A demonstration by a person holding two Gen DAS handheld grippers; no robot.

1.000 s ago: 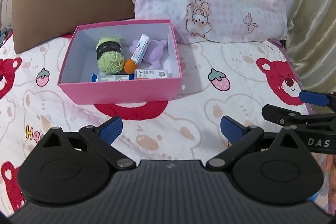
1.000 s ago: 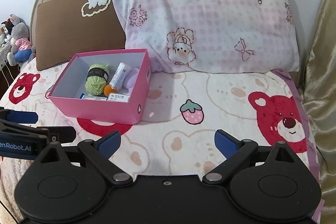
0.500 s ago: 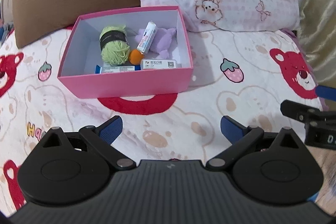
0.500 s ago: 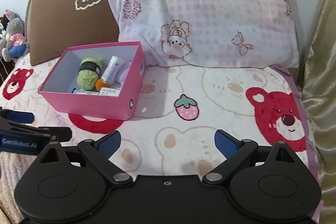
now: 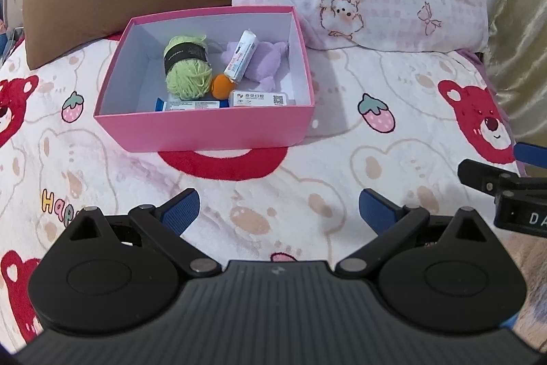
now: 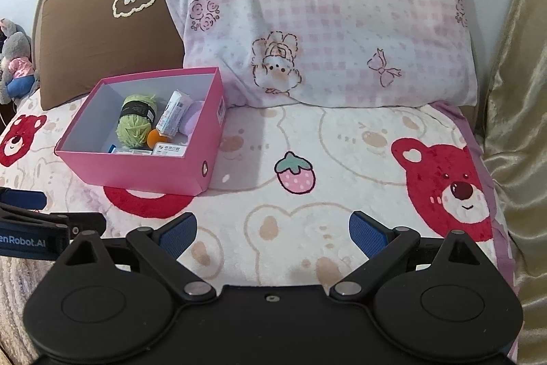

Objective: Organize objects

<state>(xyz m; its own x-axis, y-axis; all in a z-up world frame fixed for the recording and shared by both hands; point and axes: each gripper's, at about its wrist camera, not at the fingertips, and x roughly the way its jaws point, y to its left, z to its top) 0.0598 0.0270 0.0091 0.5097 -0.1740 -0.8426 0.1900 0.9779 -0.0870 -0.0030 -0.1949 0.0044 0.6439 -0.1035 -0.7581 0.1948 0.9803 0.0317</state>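
1. Ahead-left of the left tool (image 5: 278,211), jaws wide and empty: pink box (image 5: 205,129) on the bed (image 5: 342,159), holding yarn (image 5: 186,70), tube (image 5: 241,55), cartons.
2. Right tool (image 6: 271,233): wide, empty.
3. Judgement: collection appears complete; next, confirm no strays.

Filled pink box (image 5: 212,132) on bedspread

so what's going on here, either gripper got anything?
No. The left gripper and right gripper are both open and empty, hovering over the bear-print blanket. The pink box sits ahead of them, holding green yarn, a purple plush, an orange ball, a tube and small cartons.
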